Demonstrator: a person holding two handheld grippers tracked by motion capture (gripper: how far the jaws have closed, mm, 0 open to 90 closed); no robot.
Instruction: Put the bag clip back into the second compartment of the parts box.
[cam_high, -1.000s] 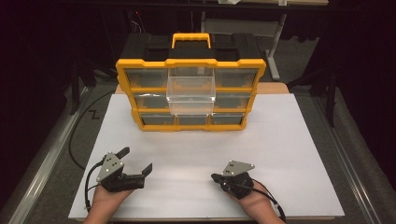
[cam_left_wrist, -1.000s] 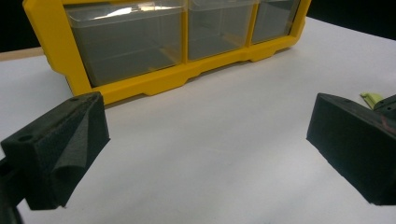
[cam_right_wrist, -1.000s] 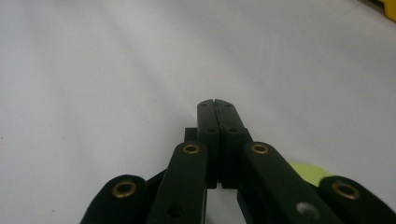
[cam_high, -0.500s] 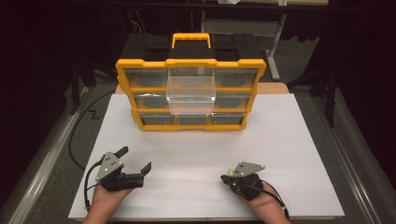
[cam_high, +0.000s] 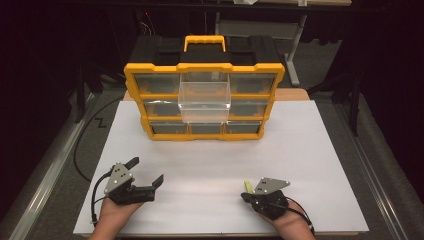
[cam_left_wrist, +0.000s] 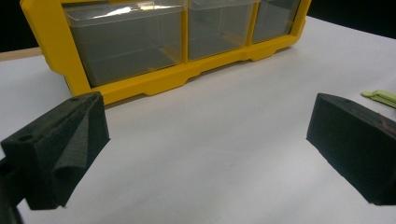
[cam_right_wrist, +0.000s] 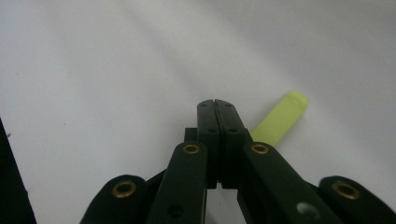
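Observation:
My left gripper (cam_high: 146, 171) rests open at the near left of the white tabletop (cam_high: 300, 150), its jaws wide apart with nothing between them (cam_left_wrist: 205, 154). At the near right, my right gripper (cam_high: 248, 196) lies shut, jaws pressed together (cam_right_wrist: 217, 109). A small lime-green piece (cam_high: 246, 186) lies on the table just beside its tip (cam_right_wrist: 280, 122), and it is not clamped between the jaws. The same green piece (cam_left_wrist: 380, 97) sits at the right edge of the left gripper view.
A yellow and black drawer organizer (cam_high: 204, 75) stands upright at the far middle of the table, with a carry handle (cam_high: 204, 42) on top. One clear middle drawer (cam_high: 205, 95) is pulled out toward me. Its bottom drawers (cam_left_wrist: 130, 46) face the left gripper.
My right gripper has slid a little to the right and nearer the front edge, and the green piece now shows beside its tip. The left gripper has stayed put.

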